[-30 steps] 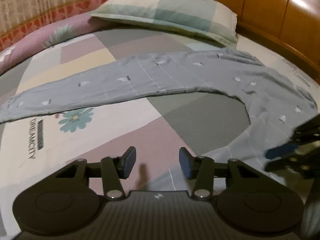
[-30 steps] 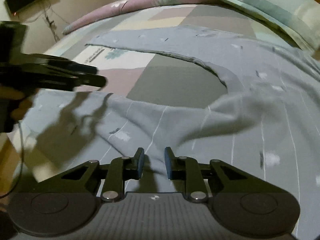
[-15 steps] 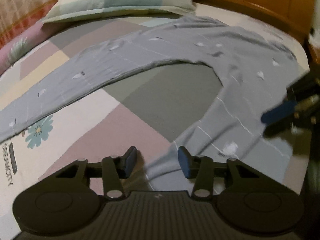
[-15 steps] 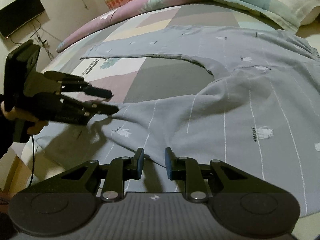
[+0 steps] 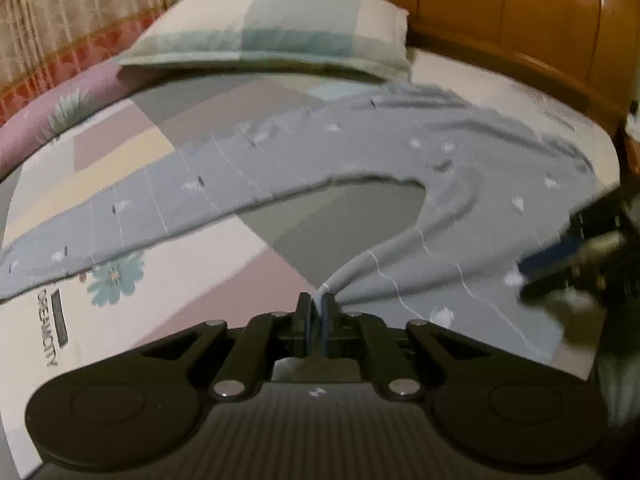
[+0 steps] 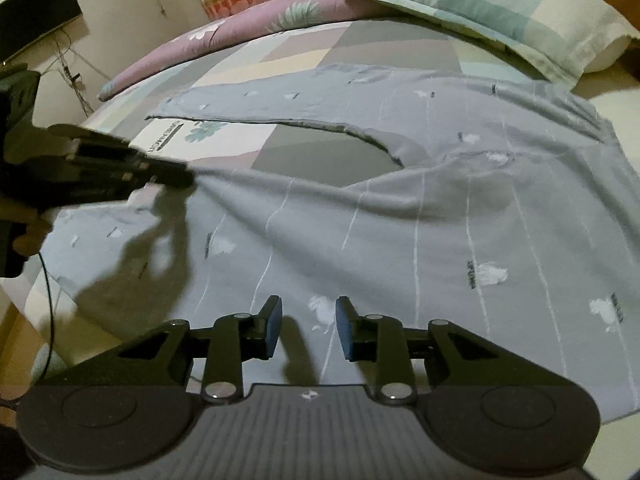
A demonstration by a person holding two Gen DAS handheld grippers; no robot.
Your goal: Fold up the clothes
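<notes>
Left tool [image 5: 316,312] is pinched tight on the inner edge of the near leg of the grey trousers [image 5: 460,216], and you can see cloth drawn into a taut ridge running away from its tips, so it's gripping to lift or carry that leg. Right tool [image 6: 306,326] hangs with its jaws well apart and nothing between them, just above the seat of the trousers, likely placed to pin or catch the fabric there. The trousers lie spread on the bed [image 5: 168,292], legs splayed in a wide V ahead of both tools, far leg stretching off left toward the pillow [image 5: 276,36].
</notes>
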